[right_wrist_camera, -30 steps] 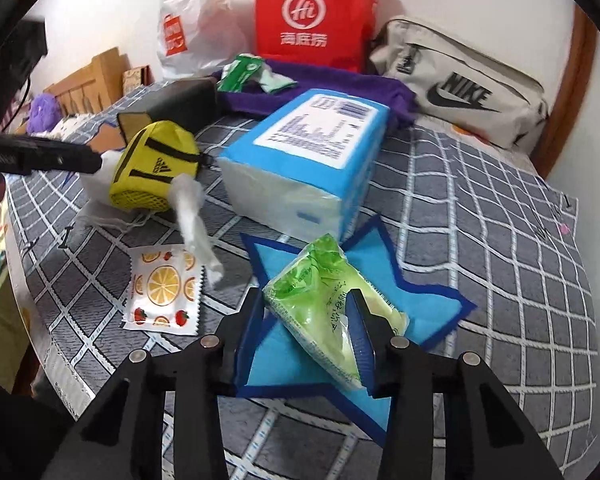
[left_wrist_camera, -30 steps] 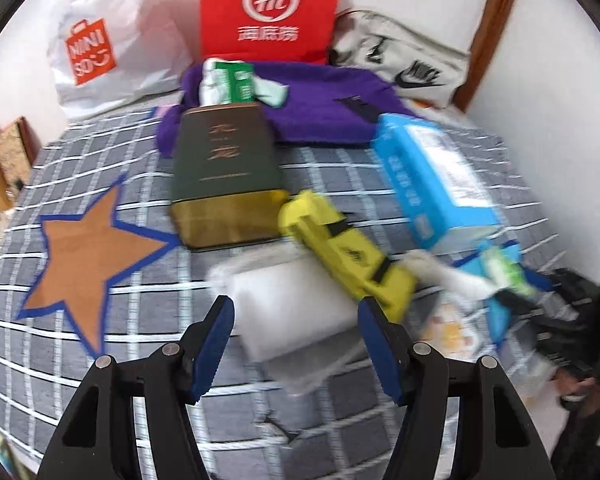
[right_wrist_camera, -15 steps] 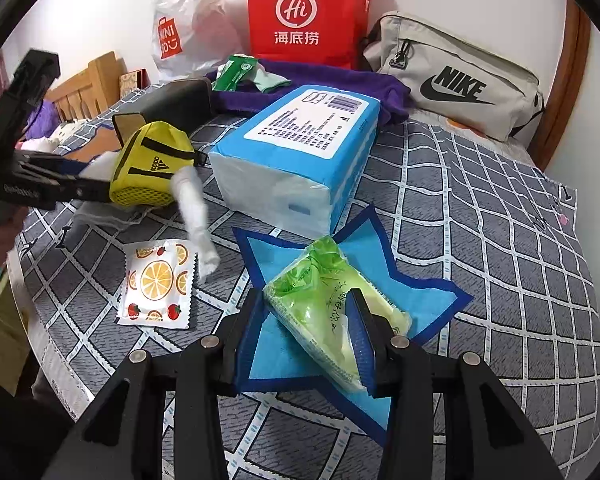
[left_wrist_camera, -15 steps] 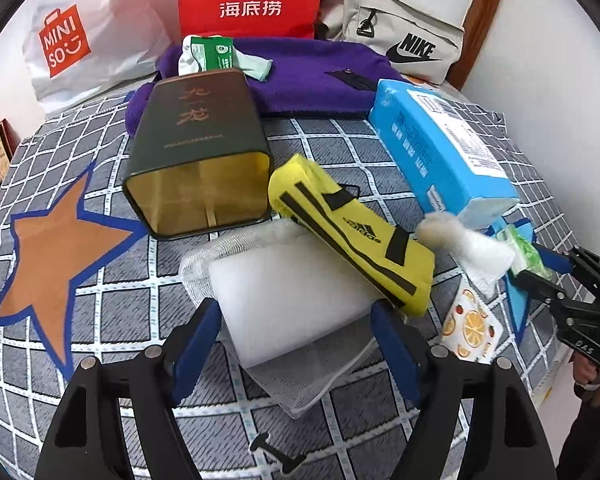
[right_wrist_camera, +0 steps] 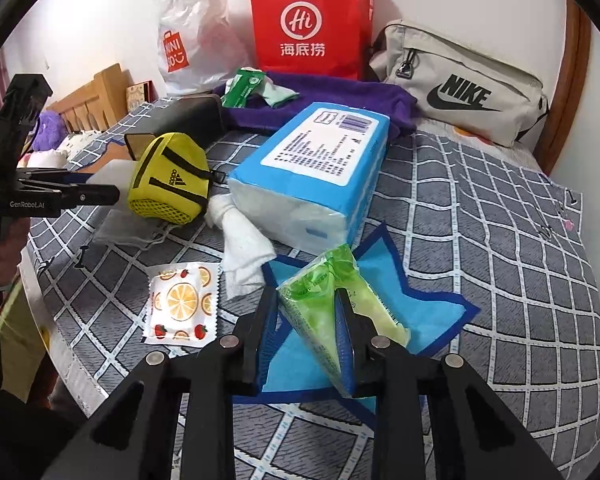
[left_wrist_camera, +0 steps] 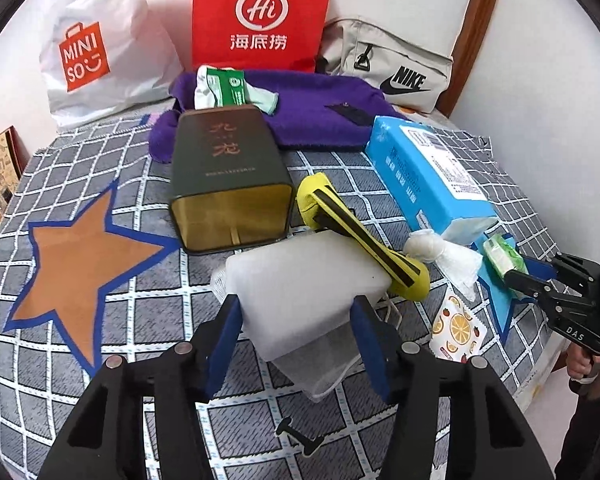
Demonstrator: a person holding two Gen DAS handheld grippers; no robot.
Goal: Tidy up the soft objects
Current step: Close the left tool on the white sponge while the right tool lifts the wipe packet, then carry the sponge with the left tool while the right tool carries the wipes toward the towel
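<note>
Green tissue pack (right_wrist_camera: 320, 304) in right tongs (right_wrist_camera: 306, 320), lengthwise away

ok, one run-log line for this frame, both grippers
left gripper: open around white foam block | right gripper: shut on green tissue pack over blue star mat

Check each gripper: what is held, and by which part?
Right gripper pinches the green pack across its middle. Left gripper straddles the white foam block at its near end; contact unclear.
</note>
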